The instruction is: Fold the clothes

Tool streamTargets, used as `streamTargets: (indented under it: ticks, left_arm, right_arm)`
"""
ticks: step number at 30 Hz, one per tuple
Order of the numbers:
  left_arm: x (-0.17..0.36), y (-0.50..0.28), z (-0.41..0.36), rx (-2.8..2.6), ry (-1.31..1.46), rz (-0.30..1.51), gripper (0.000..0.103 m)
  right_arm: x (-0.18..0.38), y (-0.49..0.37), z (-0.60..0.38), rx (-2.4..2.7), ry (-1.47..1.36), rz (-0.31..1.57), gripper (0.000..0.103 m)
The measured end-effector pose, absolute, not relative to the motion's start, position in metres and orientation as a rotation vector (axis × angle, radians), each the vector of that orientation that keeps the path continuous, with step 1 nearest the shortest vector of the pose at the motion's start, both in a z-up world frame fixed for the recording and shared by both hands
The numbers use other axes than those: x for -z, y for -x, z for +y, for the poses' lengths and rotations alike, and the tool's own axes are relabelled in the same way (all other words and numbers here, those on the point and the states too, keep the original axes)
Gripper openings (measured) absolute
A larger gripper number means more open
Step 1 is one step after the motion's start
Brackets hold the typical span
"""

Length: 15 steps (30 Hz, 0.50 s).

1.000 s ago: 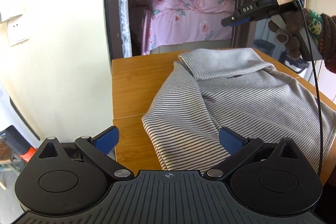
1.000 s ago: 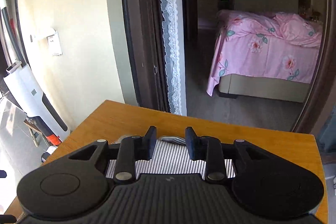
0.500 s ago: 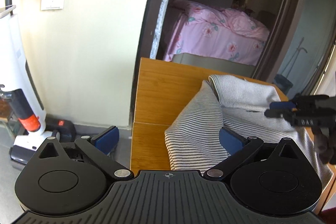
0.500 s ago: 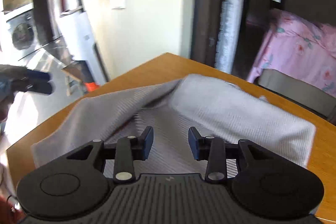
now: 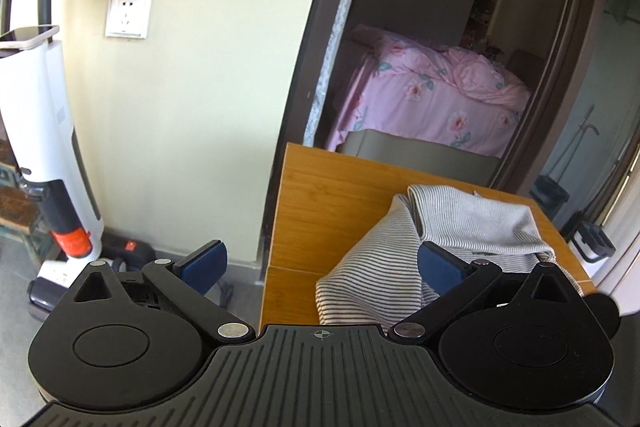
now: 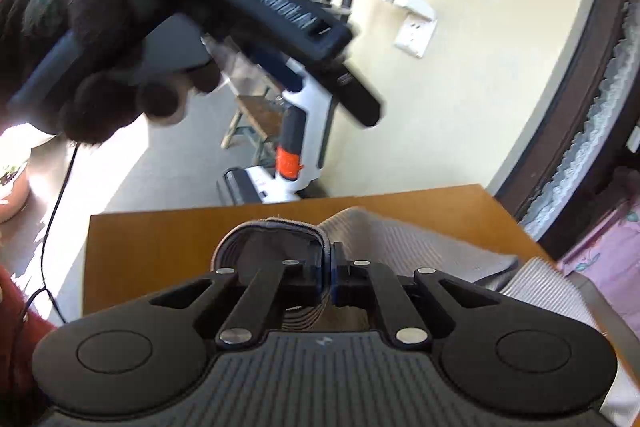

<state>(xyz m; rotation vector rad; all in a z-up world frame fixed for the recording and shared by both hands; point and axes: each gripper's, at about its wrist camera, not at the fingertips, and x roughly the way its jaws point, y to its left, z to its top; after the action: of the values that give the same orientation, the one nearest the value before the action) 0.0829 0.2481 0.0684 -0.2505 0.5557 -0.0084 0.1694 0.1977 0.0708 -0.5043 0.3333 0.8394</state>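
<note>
Two grippers worked: the right gripper (image 6: 331, 277) pinched the striped shirt's (image 5: 472, 223) hem near the table's (image 5: 320, 187) edge; the left gripper's (image 5: 320, 263) fingers stood spread, free to take another edge.

Wrist cams low, prob. sharing table (image 5: 320, 183)

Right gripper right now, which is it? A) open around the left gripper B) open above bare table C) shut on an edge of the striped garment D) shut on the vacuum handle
C: the right gripper has its jaws closed with a fold of the striped garment pinched between them.
</note>
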Motion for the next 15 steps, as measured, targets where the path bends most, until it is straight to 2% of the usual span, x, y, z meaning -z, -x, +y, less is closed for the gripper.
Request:
streamTargets:
  ticks: [4,7,14,15]
  left_arm:
    - [-0.069,-0.093,0.24,0.019,0.257,0.563,0.103]
    - [-0.065,-0.104,0.225,0.048,0.251,0.583,0.103]
    - [-0.052,-0.135,0.175,0.163,0.207,0.641,0.103]
    - [-0.05,-0.139,0.168,0.176,0.199,0.651,0.103]
  right_arm:
    - [-0.144,-0.224,0.134,-0.568,0.409,0.148,0.004]
    - [-0.169,-0.252,0.09,-0.413,0.416,0.086,0.004]
    - [-0.13,-0.276,0.005,-0.246,0.451,0.198,0.005]
    - [-0.122,-0.276,-0.004,-0.247,0.441,0.236,0.009]
